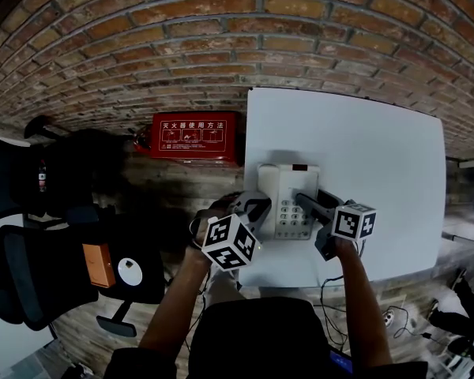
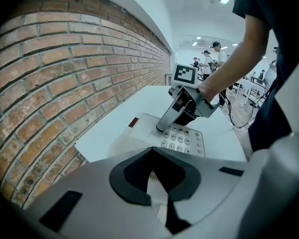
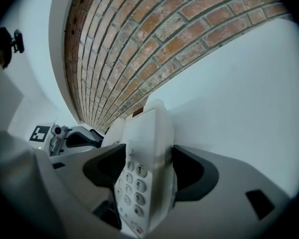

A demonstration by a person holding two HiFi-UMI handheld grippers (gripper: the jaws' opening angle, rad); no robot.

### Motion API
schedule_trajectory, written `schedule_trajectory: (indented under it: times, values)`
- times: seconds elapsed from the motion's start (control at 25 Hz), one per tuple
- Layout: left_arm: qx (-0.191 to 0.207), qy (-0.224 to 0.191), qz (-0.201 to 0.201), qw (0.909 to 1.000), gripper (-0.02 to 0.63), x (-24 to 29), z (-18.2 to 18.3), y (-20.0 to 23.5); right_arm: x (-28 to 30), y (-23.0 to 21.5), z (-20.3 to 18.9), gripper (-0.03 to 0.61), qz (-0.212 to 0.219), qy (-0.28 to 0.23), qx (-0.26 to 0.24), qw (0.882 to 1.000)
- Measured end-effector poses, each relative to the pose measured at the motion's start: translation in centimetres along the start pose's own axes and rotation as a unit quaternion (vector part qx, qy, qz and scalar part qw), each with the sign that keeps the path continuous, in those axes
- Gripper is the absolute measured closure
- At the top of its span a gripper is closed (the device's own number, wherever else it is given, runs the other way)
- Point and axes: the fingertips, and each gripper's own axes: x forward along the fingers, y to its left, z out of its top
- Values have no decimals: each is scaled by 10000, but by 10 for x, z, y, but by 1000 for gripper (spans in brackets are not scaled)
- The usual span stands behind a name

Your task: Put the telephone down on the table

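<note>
Telephone: the white push-button desk telephone (image 1: 288, 200) lies flat, keypad up, on the white rectangular table (image 1: 363, 133). It is near the table edge closest to the person, toward the left side.
Handset: the white handset (image 1: 268, 181) rests along the telephone's left side.
Left gripper: the left gripper (image 1: 255, 208) sits at the near end of the handset with its jaws drawn fully together. A thin white sliver shows between the pads; what it is cannot be told.
Right gripper: the right gripper (image 1: 299, 201) has its jaws spread wide. The telephone's keypad body is between them, one jaw over the keys and the other on the table side.
Red box: a red rectangular box with white print (image 1: 188, 136) lies on the floor by the brick wall (image 1: 221, 46), just left of the table. It is closed and its contents are hidden.
</note>
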Motion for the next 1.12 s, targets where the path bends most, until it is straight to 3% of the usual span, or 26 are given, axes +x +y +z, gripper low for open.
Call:
schedule_trajectory:
  times: [0.52,0.84,1.12]
  values:
    - [2,15,-7,10000,606,1,-1,1,-14,-4,-4,301,-281,-3,-42,9996]
    - [24,167,40,9998,606,-2,-1,-1,-36,16,6,301,-371,-205,-469,9980]
    - [-350,-367,36,9987,606,-31,15,-4,-60,54,7,302,-319,-411,-835,9952]
